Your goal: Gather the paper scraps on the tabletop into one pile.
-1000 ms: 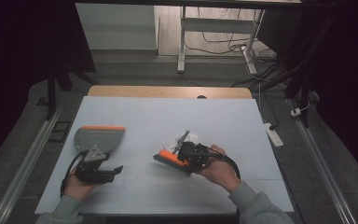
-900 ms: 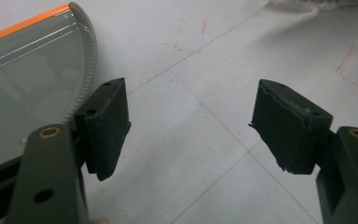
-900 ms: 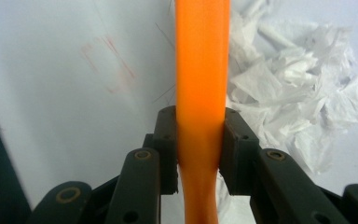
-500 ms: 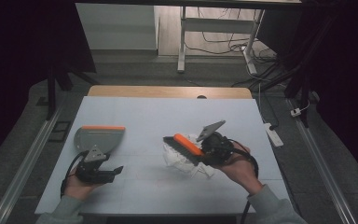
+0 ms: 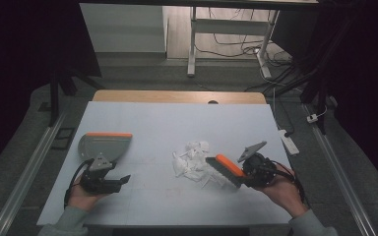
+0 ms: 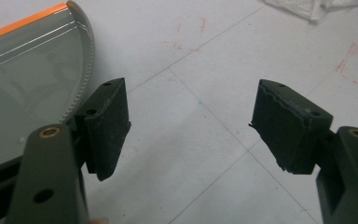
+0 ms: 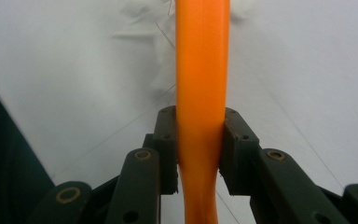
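Observation:
A grey dustpan (image 5: 104,143) with an orange far edge lies flat on the left of the white table. My left gripper (image 5: 121,180) rests just in front of it, open and holding nothing. In the left gripper view the dustpan (image 6: 28,84) sits beside the left jaw, and bare table shows in the gripper's (image 6: 191,121) gap. A pile of crumpled white paper scraps (image 5: 191,160) lies mid-table. My right gripper (image 5: 248,176) is shut on the orange handle of a brush (image 5: 225,169), whose bristles touch the pile's right side. The handle (image 7: 200,70) runs up between the jaws toward the scraps (image 7: 144,28).
The white sheet (image 5: 177,123) covers the table, with a wooden strip (image 5: 177,96) at its far edge. Faint red marks (image 6: 354,70) are drawn on the surface. Metal rails (image 5: 24,172) run along both sides on the floor, and a white power strip (image 5: 289,140) lies to the right.
My right gripper has carried the brush rightward, from the pile's left side across it to its right side. The paper pile now lies uncovered. The left gripper has stayed put.

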`<state>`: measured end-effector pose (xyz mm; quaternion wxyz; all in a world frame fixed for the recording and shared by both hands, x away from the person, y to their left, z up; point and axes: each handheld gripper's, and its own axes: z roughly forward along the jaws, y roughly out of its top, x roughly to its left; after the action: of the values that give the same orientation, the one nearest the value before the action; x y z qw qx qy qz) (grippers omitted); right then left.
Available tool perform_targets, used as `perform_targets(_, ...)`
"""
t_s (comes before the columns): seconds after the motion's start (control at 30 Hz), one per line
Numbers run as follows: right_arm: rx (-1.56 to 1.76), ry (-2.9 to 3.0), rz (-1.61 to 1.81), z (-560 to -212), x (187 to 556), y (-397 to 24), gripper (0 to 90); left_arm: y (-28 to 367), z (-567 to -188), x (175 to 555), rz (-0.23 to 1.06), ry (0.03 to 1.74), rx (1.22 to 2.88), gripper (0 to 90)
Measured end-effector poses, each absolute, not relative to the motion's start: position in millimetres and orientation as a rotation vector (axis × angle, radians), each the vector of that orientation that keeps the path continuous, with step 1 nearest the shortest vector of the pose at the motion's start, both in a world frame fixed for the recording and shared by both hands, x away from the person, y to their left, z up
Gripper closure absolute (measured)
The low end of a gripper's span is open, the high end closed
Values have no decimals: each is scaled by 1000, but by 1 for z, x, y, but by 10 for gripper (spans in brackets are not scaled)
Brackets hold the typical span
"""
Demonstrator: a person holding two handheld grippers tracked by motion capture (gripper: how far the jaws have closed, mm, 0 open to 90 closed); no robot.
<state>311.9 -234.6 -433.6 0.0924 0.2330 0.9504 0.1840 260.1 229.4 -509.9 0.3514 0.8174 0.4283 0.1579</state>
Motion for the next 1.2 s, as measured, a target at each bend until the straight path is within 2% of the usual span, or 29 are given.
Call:
perform_targets(0.2,354,2924,496,-444,303,-213,703,229,-510,260,406,1107,2121,280)
perform_targets(0.37,179,2929,351,-445,313,-187,703,229,-510,260,409,1106,2121,279)
perform_targets(0.57,154,2900,305,-446,338,-170,704,230,-510,260,407,1108,2119,280)
perform_targets(0.7,147,2865,323,-445,341,-168,704,230,-511,260,407,1108,2119,280)
perform_targets(0.9,256,2835,583,-429,333,-186,703,229,-510,260,408,1105,2123,279)
perform_targets(1.03,471,2758,781,-415,326,-209,703,228,-510,260,407,1105,2124,280)
perform_targets(1.2,803,2653,742,-417,322,-228,703,227,-510,260,408,1103,2126,279)
